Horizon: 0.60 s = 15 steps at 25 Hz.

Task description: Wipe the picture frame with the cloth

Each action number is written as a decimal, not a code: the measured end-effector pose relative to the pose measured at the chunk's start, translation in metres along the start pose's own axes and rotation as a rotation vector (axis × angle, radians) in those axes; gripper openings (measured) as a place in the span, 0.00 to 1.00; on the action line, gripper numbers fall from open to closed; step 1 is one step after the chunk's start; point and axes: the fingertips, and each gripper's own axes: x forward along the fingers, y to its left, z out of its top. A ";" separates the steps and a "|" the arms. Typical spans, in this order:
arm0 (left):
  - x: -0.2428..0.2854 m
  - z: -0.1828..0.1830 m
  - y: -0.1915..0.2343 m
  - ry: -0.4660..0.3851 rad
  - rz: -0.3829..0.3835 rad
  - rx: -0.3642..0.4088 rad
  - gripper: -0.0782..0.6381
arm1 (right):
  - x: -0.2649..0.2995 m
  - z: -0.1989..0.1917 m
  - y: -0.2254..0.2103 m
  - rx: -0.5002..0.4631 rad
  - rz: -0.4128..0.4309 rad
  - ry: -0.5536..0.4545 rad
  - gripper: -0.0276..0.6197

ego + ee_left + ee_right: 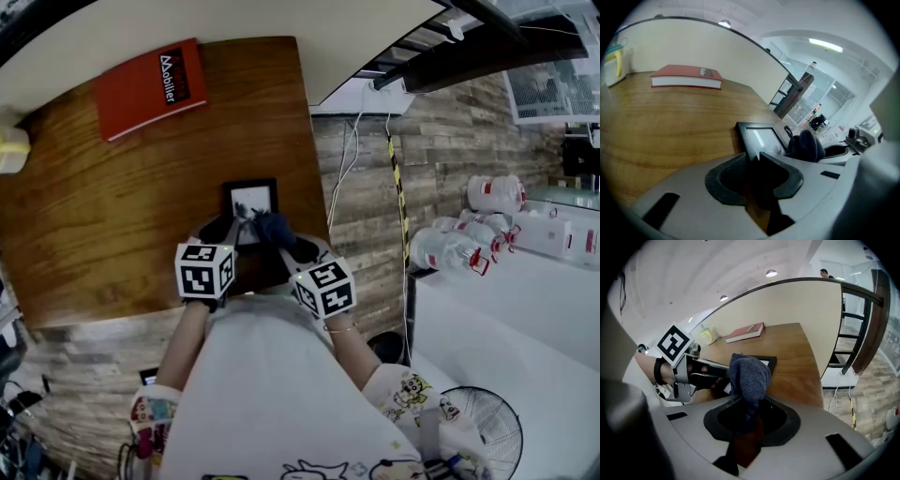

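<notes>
A small black picture frame (251,199) lies flat on the wooden table (103,206). My left gripper (234,223) is shut on the frame's near left edge, and in the left gripper view the frame (759,137) runs straight into the jaws (757,157). My right gripper (281,236) is shut on a dark blue cloth (272,225), which rests over the frame's near right part. In the right gripper view the bunched cloth (749,373) sticks up from the gripper (750,404), hiding much of the frame (769,362); the left gripper (701,371) sits just to its left.
A red book (150,86) lies at the table's far left. A pale yellow-white object (11,148) stands at the left edge. Right of the table's edge are plank flooring with cables (352,150), several water bottles (469,239) and a fan (483,427).
</notes>
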 end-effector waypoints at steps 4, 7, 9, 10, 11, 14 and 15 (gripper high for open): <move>0.000 0.000 0.001 -0.004 0.004 0.006 0.22 | -0.007 -0.004 -0.017 0.037 -0.034 -0.007 0.15; 0.000 0.000 0.000 -0.005 0.007 0.008 0.23 | -0.012 -0.006 -0.028 0.053 -0.056 -0.005 0.15; -0.001 0.001 0.000 -0.008 0.008 0.008 0.23 | -0.014 -0.005 -0.031 0.054 -0.063 -0.009 0.15; -0.001 0.001 -0.001 -0.011 0.009 0.009 0.23 | -0.016 -0.004 -0.032 0.052 -0.066 -0.013 0.15; -0.001 0.001 -0.001 -0.015 0.011 0.010 0.23 | -0.018 -0.002 -0.033 0.050 -0.070 -0.019 0.15; -0.001 0.001 0.000 -0.022 0.013 0.016 0.23 | -0.022 0.002 -0.034 0.036 -0.079 -0.039 0.15; 0.000 0.001 0.000 -0.025 0.015 0.021 0.23 | -0.024 0.004 -0.034 0.029 -0.081 -0.044 0.15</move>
